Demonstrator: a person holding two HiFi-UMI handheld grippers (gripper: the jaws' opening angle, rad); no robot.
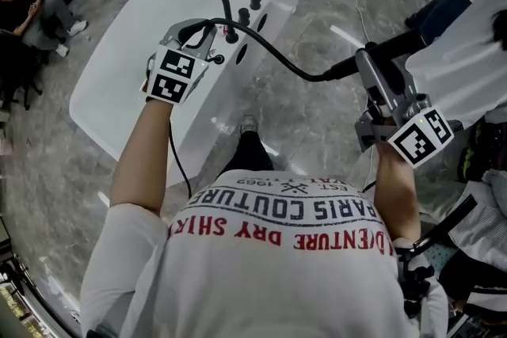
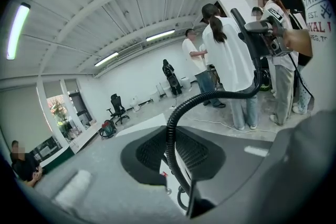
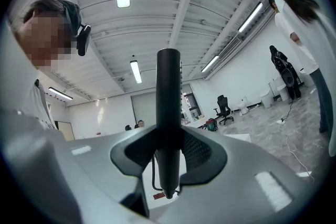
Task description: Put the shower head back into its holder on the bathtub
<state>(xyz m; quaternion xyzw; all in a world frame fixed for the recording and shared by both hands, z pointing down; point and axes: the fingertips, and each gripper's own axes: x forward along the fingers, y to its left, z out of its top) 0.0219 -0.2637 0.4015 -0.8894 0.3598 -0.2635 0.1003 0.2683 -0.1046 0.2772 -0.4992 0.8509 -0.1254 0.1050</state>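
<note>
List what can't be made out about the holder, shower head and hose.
- The holder: head view, too small to pick out among the fittings on the bathtub rim, partly behind the left gripper.
- Tip of the shower head: head view, lost against a bystander in dark clothing.
- Lower end of the hose: left gripper view, hidden under the jaws.
</note>
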